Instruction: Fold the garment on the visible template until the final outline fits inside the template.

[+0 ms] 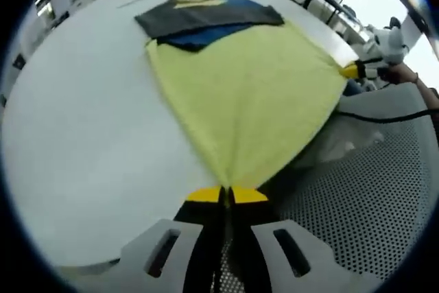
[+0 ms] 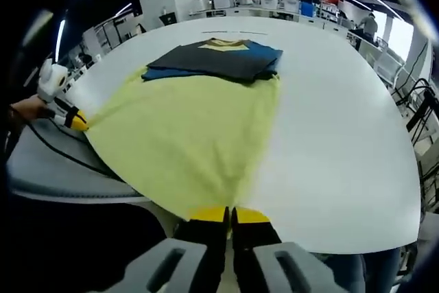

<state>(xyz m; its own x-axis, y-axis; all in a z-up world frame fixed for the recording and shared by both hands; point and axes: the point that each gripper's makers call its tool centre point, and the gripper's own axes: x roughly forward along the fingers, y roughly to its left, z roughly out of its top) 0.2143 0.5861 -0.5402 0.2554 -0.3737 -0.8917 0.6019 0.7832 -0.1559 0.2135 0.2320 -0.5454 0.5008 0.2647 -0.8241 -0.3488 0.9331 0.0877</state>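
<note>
Yellow fabric of the pale garment [image 1: 247, 94] fans across the round white table [image 1: 82, 135] in the left gripper view, its far end overlapping a dark grey-and-blue template sheet [image 1: 206, 17], while the left gripper [image 1: 226, 195] pinches its near corner at the table edge with jaws pressed together, broad bare tabletop alongside. In the right gripper view, the right gripper [image 2: 228, 215] likewise clamps a near corner of the garment [image 2: 185, 135], jaws closed on cloth, with the left gripper [image 2: 75, 121] gripping the opposite corner past the table's [image 2: 343, 121] rim, the template sheet [image 2: 219, 60] beyond.
</note>
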